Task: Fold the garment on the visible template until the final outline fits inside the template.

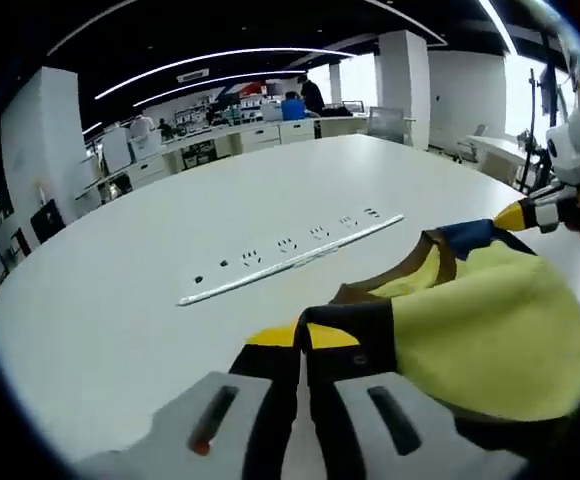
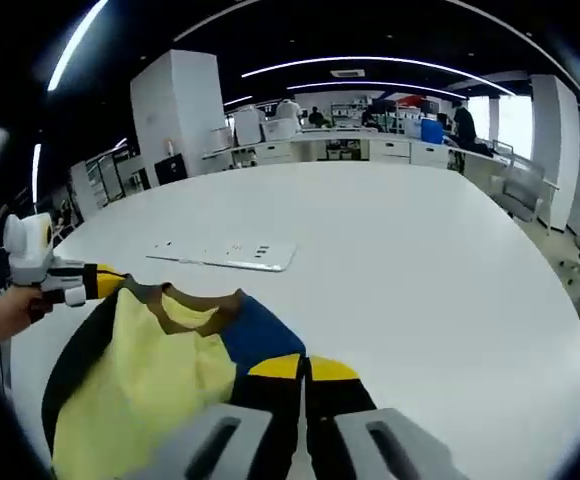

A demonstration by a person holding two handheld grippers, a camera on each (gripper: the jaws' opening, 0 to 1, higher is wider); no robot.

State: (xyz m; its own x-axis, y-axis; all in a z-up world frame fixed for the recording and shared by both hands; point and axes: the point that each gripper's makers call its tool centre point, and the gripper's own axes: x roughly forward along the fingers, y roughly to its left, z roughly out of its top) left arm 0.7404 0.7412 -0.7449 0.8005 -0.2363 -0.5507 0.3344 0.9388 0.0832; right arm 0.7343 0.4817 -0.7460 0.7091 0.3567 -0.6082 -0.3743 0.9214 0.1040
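Note:
A yellow garment (image 1: pixel 480 330) with a brown collar, blue panel and black trim hangs stretched between my two grippers above the white table (image 1: pixel 120 300). My left gripper (image 1: pixel 302 337) has its yellow-tipped jaws shut on the garment's near edge. At the far right of this view my right gripper (image 1: pixel 530 213) pinches the other end. In the right gripper view, the right gripper (image 2: pixel 303 368) is shut on the blue and black edge of the garment (image 2: pixel 150 370), and the left gripper (image 2: pixel 90 282) holds the far corner.
A long flat white strip (image 1: pixel 290 260) with small dark marks lies across the table (image 2: pixel 420 280) beyond the garment, and is the same strip (image 2: pixel 225 255) in the right gripper view. A hand (image 2: pixel 5 310) holds the left gripper. Desks, cabinets and people stand far behind.

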